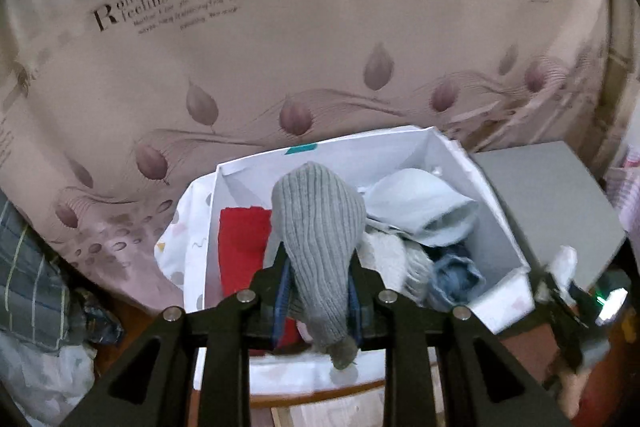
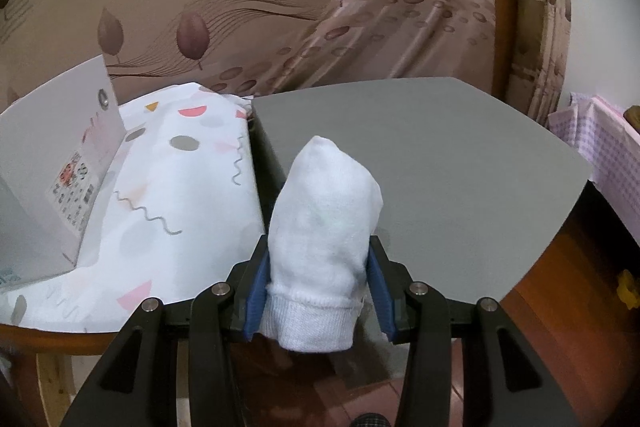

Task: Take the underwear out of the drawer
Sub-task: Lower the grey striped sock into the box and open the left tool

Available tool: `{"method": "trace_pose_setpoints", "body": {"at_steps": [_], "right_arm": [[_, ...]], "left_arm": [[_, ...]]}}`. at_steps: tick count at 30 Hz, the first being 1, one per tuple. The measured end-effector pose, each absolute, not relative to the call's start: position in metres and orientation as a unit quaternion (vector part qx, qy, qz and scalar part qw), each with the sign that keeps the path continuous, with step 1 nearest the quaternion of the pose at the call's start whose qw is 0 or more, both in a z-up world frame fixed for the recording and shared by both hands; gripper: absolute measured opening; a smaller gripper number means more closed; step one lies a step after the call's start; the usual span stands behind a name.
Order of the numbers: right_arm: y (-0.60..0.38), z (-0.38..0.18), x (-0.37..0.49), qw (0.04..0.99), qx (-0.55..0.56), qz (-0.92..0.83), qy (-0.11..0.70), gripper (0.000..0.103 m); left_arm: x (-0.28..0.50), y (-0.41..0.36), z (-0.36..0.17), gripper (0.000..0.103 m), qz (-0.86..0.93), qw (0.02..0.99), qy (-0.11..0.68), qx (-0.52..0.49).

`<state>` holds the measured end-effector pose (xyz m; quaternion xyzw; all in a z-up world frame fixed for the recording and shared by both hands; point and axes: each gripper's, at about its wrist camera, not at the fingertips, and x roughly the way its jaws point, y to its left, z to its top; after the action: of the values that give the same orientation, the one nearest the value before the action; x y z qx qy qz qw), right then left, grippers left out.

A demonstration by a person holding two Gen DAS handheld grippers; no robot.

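My left gripper (image 1: 320, 279) clamps a grey ribbed sock (image 1: 318, 227) above the white drawer box (image 1: 400, 147) — my right gripper (image 2: 320, 267) pinches a white sock (image 2: 324, 215) over the grey board (image 2: 460, 167)

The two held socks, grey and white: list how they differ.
Colour: the grey sock is grey, the white sock plain white.
Knit: the grey sock shows bold lengthwise ribs; the white sock looks smooth and fluffy, ribbed only at its cuff.
Place: the grey sock hangs over the open white box; the white sock is over the grey board.
Shared: each is clamped between blue pads, left gripper and right gripper.
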<state>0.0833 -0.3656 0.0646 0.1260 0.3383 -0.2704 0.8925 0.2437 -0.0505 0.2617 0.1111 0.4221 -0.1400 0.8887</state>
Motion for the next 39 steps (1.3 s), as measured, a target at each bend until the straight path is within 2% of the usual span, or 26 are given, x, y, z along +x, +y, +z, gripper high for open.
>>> {"method": "trace_pose_setpoints", "body": {"at_steps": [5,17,26,29,32,34,39], "right_arm": [[-0.366,0.065,0.082,0.893,0.125,-0.271,0.336,0.042],[-0.366,0.063,0.084,0.891,0.120,-0.272,0.344,0.042],[-0.367,0.062,0.085,0.890,0.127,-0.264,0.348,0.042],[-0.367,0.061,0.085,0.890,0.132,-0.259,0.351,0.042],[-0.365,0.060,0.086,0.890,0.131,-0.259,0.352,0.042],[-0.364,0.060,0.086,0.889,0.132,-0.259,0.353,0.042],[-0.362,0.059,0.085,0.890,0.130,-0.256,0.353,0.042]], "left_arm": [[0.279,-0.056,0.226,0.024,-0.132,0.867,0.473,0.087],[0.320,-0.058,0.183,0.027,-0.100,0.850,0.511,0.080],[0.317,-0.070,0.183,0.030,-0.100,0.851,0.505,0.109],[0.315,-0.069,0.188,0.037,-0.104,0.852,0.503,0.100],[0.312,-0.068,0.196,0.048,-0.108,0.857,0.496,0.091],[0.308,-0.068,0.204,0.061,-0.109,0.864,0.482,0.094],[0.289,-0.076,0.230,0.067,-0.129,0.879,0.445,0.110]]}}
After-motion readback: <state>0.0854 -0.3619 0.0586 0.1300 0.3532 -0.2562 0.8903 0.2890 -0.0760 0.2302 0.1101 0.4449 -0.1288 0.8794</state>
